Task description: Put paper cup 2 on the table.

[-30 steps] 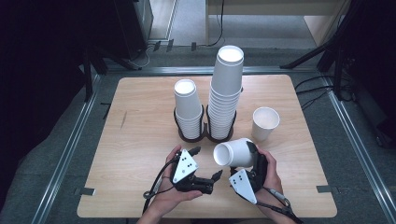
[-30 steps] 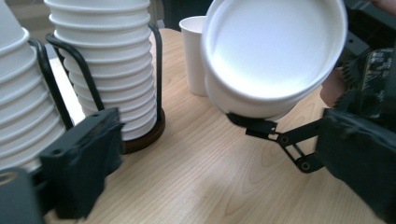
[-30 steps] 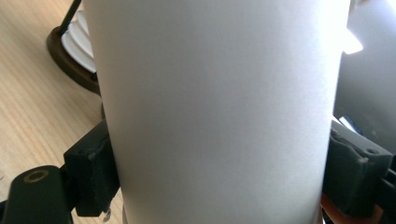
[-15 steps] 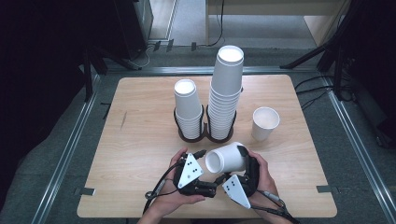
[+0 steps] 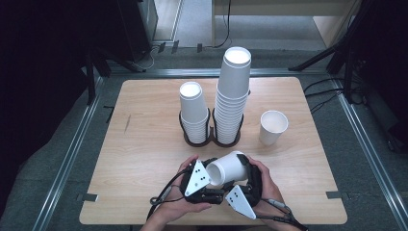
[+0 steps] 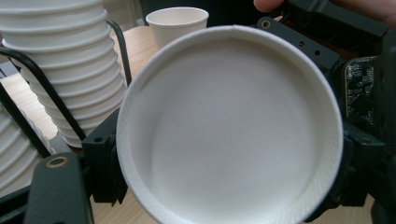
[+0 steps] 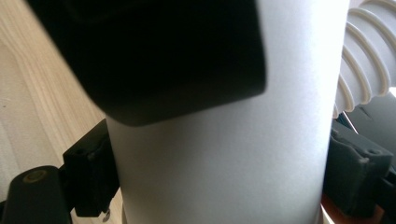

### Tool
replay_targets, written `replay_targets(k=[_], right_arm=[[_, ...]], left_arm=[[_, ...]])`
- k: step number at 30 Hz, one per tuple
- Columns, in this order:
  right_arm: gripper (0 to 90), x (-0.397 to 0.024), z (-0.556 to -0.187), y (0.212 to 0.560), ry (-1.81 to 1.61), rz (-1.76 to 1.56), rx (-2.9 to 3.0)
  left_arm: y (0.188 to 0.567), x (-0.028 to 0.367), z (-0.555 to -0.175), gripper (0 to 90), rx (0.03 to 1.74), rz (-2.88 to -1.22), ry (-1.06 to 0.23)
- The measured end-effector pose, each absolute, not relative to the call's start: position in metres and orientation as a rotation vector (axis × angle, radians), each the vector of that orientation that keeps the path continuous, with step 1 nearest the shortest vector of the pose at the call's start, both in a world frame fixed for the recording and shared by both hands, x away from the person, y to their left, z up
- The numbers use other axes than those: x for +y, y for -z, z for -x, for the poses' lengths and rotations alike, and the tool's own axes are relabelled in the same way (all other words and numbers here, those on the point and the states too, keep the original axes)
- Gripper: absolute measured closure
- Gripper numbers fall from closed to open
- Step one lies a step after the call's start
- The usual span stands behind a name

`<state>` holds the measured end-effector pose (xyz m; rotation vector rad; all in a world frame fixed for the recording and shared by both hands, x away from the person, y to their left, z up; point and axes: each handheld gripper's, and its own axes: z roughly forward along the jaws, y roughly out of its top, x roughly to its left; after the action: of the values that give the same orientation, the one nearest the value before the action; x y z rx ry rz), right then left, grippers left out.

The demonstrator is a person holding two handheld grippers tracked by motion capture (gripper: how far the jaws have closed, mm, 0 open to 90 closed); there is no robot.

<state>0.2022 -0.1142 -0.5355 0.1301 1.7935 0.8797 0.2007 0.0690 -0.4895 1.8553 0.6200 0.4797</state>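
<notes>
From the high view I see my two grippers close together at the near edge of the table (image 5: 144, 144), with a white paper cup (image 5: 230, 168) lying on its side between them, its open mouth turned toward the left gripper (image 5: 207, 179). The right gripper (image 5: 243, 185) sits at the cup's body. Behind them stand a short stack of cups (image 5: 194, 111) and a tall stack of cups (image 5: 231, 96) in a black holder (image 5: 211, 139), and a single cup (image 5: 273, 127) stands to the right.

In the left gripper view the cup's mouth (image 6: 229, 128) faces me. My left jaws have just been closing and now sit against its rim on both sides.

In the right gripper view the cup's wall (image 7: 219, 154) sits between my jaws, clamped from both sides.
</notes>
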Motion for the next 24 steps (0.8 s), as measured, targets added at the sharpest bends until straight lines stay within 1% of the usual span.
replay_targets(k=[6, 19, 21, 23, 24], right_arm=[[12.3, -0.116, -0.203, 0.535, -0.882, -0.116, 1.805], [7.6, -0.119, -0.201, 0.531, -0.928, -0.118, 1.800], [4.7, -0.119, -0.201, 0.530, -0.926, -0.139, 1.784], [0.0, -0.120, -0.201, 0.528, -0.937, -0.156, 1.784], [0.0, -0.121, -0.202, 0.526, -0.938, -0.161, 1.783]], left_arm=[[0.489, 0.071, -0.202, 19.5, 0.619, -1.848, -0.451], [0.486, 0.080, -0.206, 23.0, 0.608, -1.812, -0.373], [0.486, 0.081, -0.207, 23.3, 0.611, -1.801, -0.365], [0.485, 0.086, -0.207, 23.5, 0.609, -1.790, -0.368], [0.484, 0.088, -0.208, 23.6, 0.613, -1.777, -0.359]])
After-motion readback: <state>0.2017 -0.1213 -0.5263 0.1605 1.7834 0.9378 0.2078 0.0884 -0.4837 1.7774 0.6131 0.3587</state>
